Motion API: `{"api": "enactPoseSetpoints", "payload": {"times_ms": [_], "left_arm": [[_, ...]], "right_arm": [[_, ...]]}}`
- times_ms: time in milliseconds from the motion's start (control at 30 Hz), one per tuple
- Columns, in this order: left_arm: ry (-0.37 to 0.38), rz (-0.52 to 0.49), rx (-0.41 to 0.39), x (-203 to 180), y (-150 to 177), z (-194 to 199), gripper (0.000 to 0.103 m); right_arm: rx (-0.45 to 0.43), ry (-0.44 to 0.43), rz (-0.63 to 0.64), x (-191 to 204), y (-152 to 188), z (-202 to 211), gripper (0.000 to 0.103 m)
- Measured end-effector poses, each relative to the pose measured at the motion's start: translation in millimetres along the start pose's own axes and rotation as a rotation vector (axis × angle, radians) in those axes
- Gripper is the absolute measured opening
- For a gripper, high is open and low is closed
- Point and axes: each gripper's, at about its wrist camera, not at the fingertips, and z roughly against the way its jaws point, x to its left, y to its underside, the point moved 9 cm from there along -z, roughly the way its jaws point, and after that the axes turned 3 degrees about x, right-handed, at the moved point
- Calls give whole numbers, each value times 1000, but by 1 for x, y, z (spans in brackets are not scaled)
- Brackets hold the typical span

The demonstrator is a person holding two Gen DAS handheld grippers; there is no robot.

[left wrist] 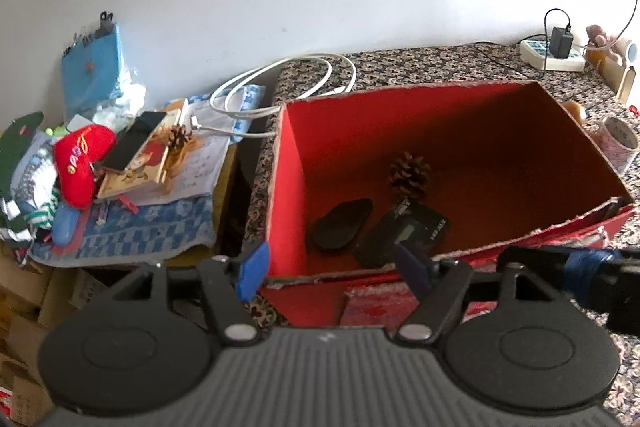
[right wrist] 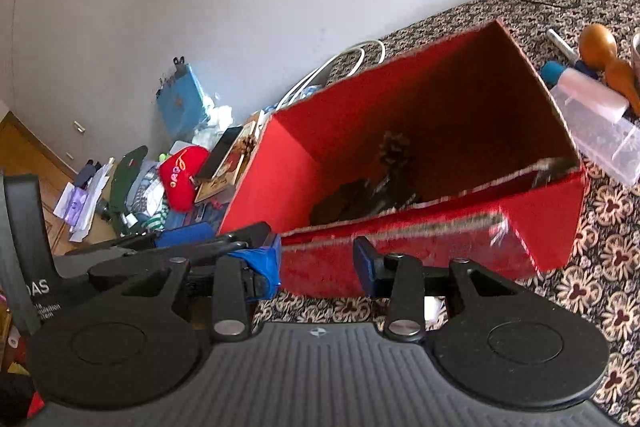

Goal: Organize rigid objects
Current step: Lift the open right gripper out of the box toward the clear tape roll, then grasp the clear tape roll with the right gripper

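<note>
Motion blur smears the red cardboard box's near rim [right wrist: 400,227] in the right wrist view, hiding the dark objects inside [right wrist: 352,201]; the clear plastic container [right wrist: 604,143] is cropped.

left gripper [left wrist: 334,265] jaws wide, empty, right gripper [right wrist: 318,267] jaws apart, empty

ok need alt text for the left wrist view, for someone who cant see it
An open red box on a patterned cloth holds a pine cone, a flat dark stone and a small black device. The left gripper hangs open and empty at its near edge; a cluttered pile lies to the left.
</note>
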Motion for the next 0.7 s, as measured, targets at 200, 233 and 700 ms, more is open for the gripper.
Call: {"api": "enactPoseSetpoints", "payload": {"times_ms": [200,233,700], "left_arm": [[37,25,-14,11,15,9,78],[46,31,-12,13,19,9,78],[108,21,124,-12,62,-23,81]], "right_arm": [[22,-7,-21,-9,14,4,23],[31,-4,-31,-12,17,3,23],[165,29,-195,-53,38,-20,23]]}}
